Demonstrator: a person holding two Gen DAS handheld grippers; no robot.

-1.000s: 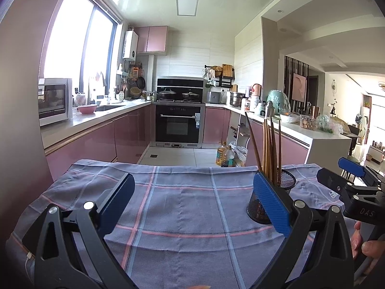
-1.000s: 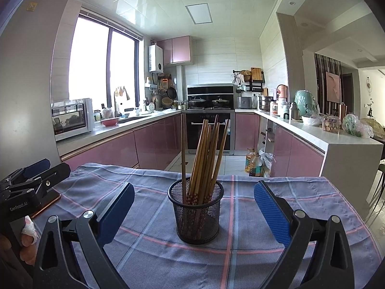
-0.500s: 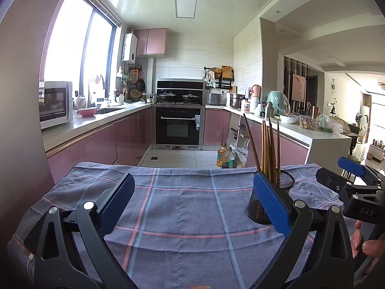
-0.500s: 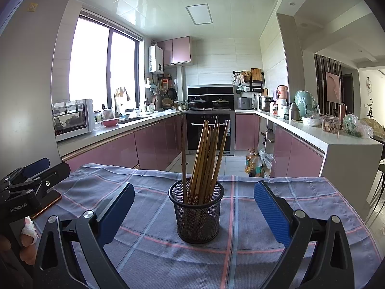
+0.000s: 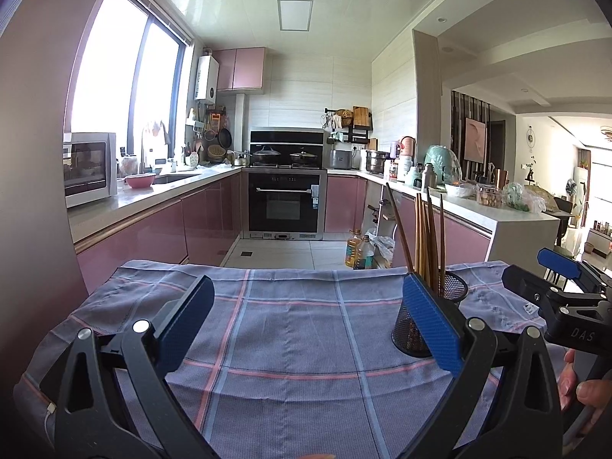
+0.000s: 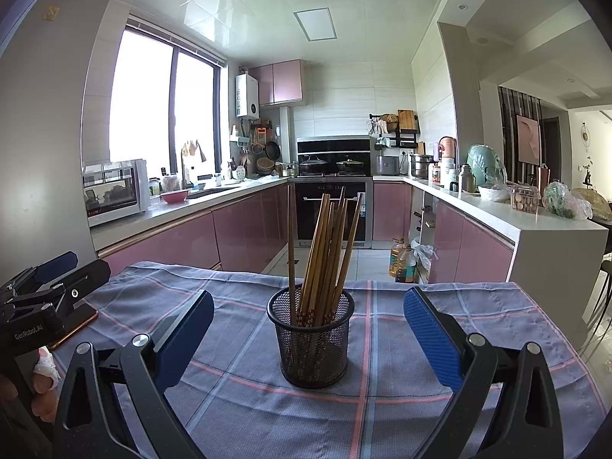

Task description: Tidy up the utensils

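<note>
A black wire-mesh cup (image 6: pixel 313 340) holding brown wooden chopsticks (image 6: pixel 325 252) is standing on the blue plaid cloth (image 6: pixel 401 413), at 12 o'clock between the wide-spread right gripper (image 6: pixel 308 340). The left gripper (image 5: pixel 306 329) is also gaping wide, empty, the cup at its 2 o'clock.

A bunch of brown wooden chopsticks (image 6: pixel 325 252) stands upright, fanned out a bit, inside a black mesh cup (image 6: pixel 311 344) on the checked cloth (image 6: pixel 401 405).

I see a tabletop covered by a blue-grey checked cloth with pink lines (image 6: pixel 401 401); on it stand a black wire-mesh cup of wooden chopsticks (image 6: pixel 311 344) and, at the left edge, a copper-rimmed flat phone (image 6: pixel 76 327).
</note>
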